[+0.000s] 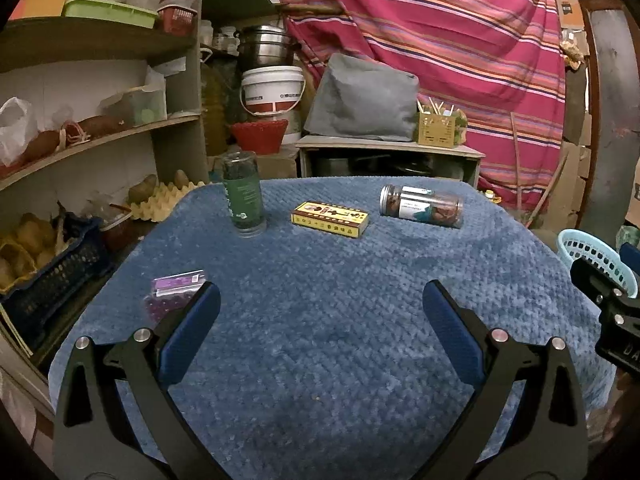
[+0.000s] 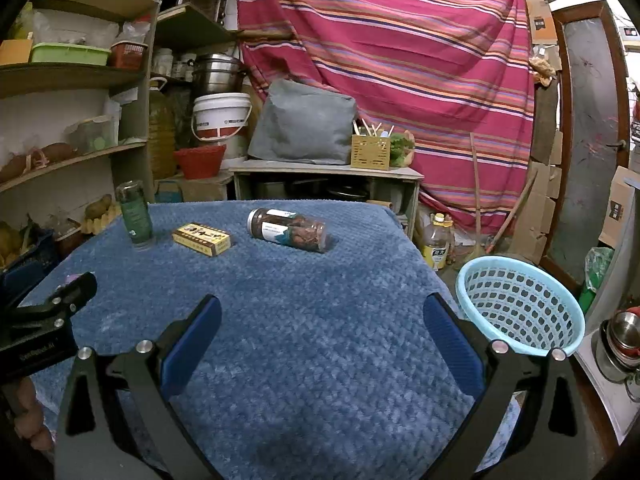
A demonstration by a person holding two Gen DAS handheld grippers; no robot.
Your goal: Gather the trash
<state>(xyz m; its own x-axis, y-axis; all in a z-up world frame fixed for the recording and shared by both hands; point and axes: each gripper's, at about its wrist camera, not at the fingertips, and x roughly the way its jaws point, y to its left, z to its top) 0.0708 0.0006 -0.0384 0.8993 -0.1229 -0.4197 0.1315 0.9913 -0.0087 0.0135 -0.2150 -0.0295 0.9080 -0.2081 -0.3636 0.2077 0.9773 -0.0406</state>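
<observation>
Both tools, left tool (image 1: pixel 320 304) and right tool (image 2: pixel 322 314), gape wide, holding nothing; blue basket (image 2: pixel 520 304) empty.

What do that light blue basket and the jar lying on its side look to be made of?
The basket looks like moulded plastic: matte pale blue, with regular rows of holes. The lying jar seems clear glass or plastic, its brown contents showing through; its end cap looks like grey metal.

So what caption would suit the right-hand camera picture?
Open right gripper over a blue cloth with jar, yellow box, green bottle; basket alongside.
</observation>
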